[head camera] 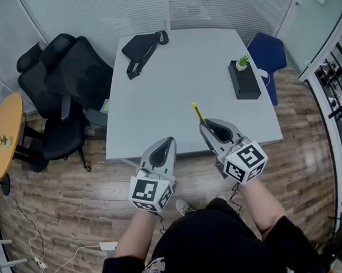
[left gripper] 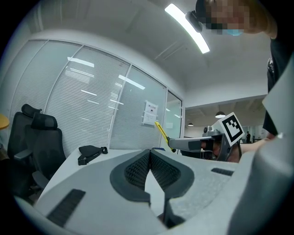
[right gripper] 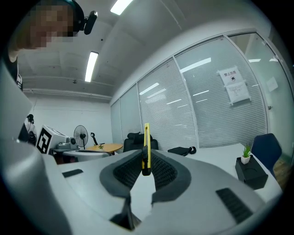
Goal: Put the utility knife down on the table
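A slim yellow utility knife (head camera: 197, 113) sticks out of my right gripper (head camera: 205, 124), which is shut on it above the near edge of the pale grey table (head camera: 178, 79). In the right gripper view the knife (right gripper: 146, 148) stands upright between the dark pads (right gripper: 161, 170). From the left gripper view the knife (left gripper: 161, 133) shows at the right, angled up. My left gripper (head camera: 167, 142) hovers at the table's front edge, left of the right one, shut with nothing held; its pads (left gripper: 136, 170) meet at the tips.
A black waist bag (head camera: 142, 50) lies at the table's far left. A black box with a small potted plant (head camera: 244, 77) stands at the right. Black office chairs (head camera: 64, 94) crowd the left side, a blue chair (head camera: 268, 54) the right. A round wooden table (head camera: 5, 135) is far left.
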`<state>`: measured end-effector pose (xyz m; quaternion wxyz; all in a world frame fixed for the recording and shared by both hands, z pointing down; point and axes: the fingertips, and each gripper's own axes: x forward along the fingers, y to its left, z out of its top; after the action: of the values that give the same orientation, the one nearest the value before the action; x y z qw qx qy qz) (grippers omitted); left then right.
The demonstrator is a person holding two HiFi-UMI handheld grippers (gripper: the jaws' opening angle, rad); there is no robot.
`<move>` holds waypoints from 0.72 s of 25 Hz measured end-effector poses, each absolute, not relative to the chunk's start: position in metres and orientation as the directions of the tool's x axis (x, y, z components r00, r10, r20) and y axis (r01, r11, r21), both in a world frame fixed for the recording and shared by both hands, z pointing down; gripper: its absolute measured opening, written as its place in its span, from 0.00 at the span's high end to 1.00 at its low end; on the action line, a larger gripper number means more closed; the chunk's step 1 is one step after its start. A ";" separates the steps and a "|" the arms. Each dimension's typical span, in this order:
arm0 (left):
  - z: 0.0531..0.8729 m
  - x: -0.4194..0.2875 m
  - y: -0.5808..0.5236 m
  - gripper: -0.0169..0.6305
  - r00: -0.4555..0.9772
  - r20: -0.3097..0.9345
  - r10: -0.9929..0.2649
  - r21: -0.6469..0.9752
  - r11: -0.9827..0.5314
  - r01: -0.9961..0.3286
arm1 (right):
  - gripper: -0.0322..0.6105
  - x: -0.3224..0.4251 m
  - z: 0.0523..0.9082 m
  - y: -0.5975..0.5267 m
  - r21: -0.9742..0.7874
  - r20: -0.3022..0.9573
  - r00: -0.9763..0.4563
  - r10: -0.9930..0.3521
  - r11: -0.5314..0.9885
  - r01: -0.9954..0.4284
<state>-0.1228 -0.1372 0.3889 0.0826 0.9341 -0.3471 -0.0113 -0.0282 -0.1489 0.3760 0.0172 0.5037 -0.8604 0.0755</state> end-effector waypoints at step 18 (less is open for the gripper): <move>0.396 -0.144 -0.141 0.96 0.729 0.036 -0.684 0.181 -0.713 -0.677 | 0.86 -0.047 0.377 -0.164 -0.112 0.118 -0.524 -0.844 0.513 -0.851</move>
<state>-0.1435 -0.1414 0.3963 0.0913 0.9253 -0.3677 -0.0167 -0.0473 -0.1642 0.3772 0.0240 0.4874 -0.8693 0.0781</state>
